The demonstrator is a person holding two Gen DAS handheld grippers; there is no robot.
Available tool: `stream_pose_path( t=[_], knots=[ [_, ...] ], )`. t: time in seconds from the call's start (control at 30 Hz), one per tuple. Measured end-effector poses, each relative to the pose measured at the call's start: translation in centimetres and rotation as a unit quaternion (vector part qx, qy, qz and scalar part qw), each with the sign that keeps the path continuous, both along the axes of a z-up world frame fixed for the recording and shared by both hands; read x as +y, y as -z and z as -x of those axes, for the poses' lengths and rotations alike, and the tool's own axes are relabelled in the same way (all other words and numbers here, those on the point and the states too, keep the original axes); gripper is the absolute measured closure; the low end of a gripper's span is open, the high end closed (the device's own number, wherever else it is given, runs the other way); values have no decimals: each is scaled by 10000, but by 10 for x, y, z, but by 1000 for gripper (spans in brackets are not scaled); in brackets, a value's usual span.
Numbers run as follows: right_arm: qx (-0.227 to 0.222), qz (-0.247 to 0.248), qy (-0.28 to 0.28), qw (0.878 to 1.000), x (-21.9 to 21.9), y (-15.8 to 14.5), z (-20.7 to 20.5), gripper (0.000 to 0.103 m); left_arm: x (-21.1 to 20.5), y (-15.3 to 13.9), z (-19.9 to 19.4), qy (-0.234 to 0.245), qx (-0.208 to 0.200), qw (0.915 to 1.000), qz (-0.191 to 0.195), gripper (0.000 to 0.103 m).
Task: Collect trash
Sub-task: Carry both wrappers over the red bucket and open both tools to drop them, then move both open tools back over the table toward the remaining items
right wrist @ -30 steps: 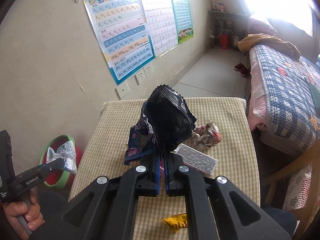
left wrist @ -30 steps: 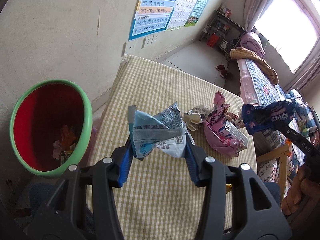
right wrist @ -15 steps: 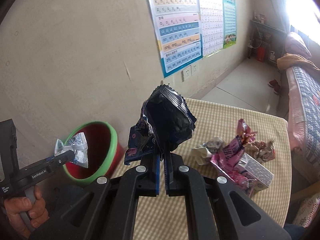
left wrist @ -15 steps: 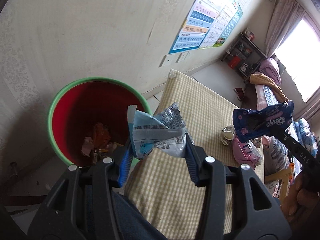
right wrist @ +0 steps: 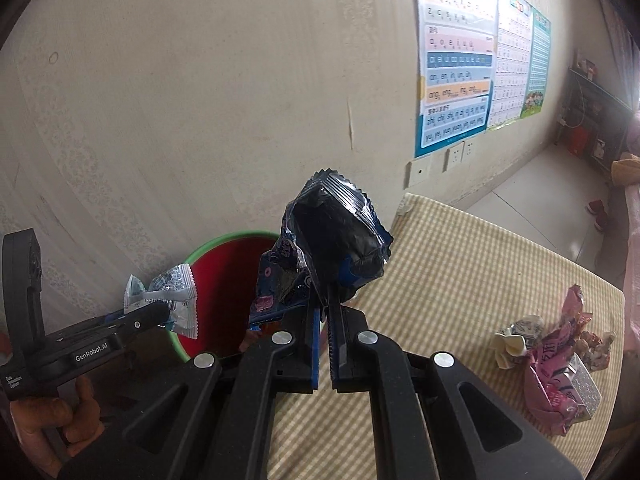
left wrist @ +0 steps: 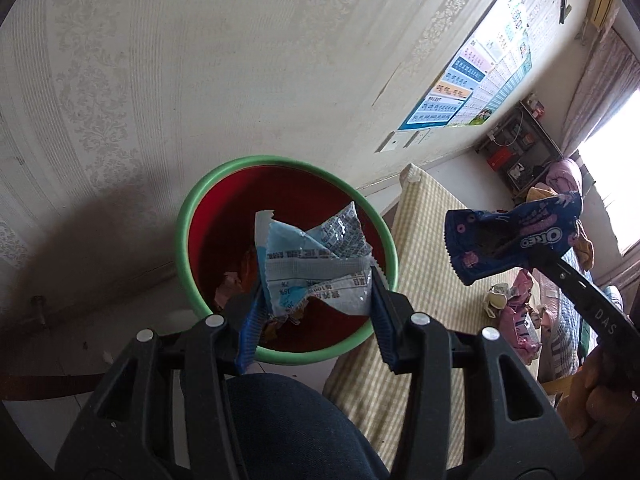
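Two grippers, left gripper (left wrist: 316,300) jaws pinching pale blue wrapper (left wrist: 316,264), right gripper (right wrist: 325,320) jaws pinching OREO wrapper (right wrist: 332,240), "GenRobot.AI" on left.

The dark blue wrapper (left wrist: 516,242) at the right of the left wrist view reads "OREO" in white letters. Below it, the black arm of the right tongs (left wrist: 520,258) bears the letters "DAS". In the right wrist view, the left tongs (right wrist: 164,308) at lower left carry "GenRobot.AI" in white. The wall chart (right wrist: 456,76) at upper right shows rows of pinyin such as "ang, eng, ing, ong" and "zhi, chi, shi". The pale blue wrapper (left wrist: 316,268) has small print, too fine to read.
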State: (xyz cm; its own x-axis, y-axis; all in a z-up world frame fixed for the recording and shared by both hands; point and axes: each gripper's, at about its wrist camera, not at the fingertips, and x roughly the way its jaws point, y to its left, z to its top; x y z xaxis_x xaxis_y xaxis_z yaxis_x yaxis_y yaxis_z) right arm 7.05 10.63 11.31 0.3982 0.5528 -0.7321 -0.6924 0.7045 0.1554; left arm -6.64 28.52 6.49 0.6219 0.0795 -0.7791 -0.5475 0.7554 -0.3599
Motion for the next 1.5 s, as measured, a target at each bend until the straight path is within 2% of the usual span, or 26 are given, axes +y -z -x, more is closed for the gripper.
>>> stream_pose_path(
  t=[0.33,0.5,0.57,0.6,0.63,0.7,0.77,0.83,0.93,1.17,1.5],
  knots=[
    [117,324,-482,9982,58,30,6,99,32,16,10,-237,49,9996,154,57],
    [217,474,-675,9964,80,44,7,96,37,20,6,-240,66,9996,93,56],
    [229,530,-720,9957,83,50,8,89,40,21,3,-241,44,9996,133,45],
    [227,539,-740,9955,84,51,9,78,41,21,3,-259,21,9996,143,43],
    [223,553,-754,9954,85,53,10,63,43,21,4,-278,2,9995,152,39],
    [178,553,-725,9957,83,53,11,48,45,21,4,-325,-49,9993,184,29],
    [173,548,-695,9959,81,53,10,41,44,21,5,-364,-78,9991,195,20],
    [194,551,-648,9962,78,54,8,28,44,20,6,-376,-89,9990,208,15],
    [199,503,-565,9969,70,51,6,17,42,17,7,-393,-122,9989,203,8],
    [215,409,-421,9980,47,40,10,11,29,5,4,-338,-176,9992,124,6],
    [207,312,64,9993,-19,25,14,9,-25,-12,-16,162,-190,9997,-70,6]
  ],
)
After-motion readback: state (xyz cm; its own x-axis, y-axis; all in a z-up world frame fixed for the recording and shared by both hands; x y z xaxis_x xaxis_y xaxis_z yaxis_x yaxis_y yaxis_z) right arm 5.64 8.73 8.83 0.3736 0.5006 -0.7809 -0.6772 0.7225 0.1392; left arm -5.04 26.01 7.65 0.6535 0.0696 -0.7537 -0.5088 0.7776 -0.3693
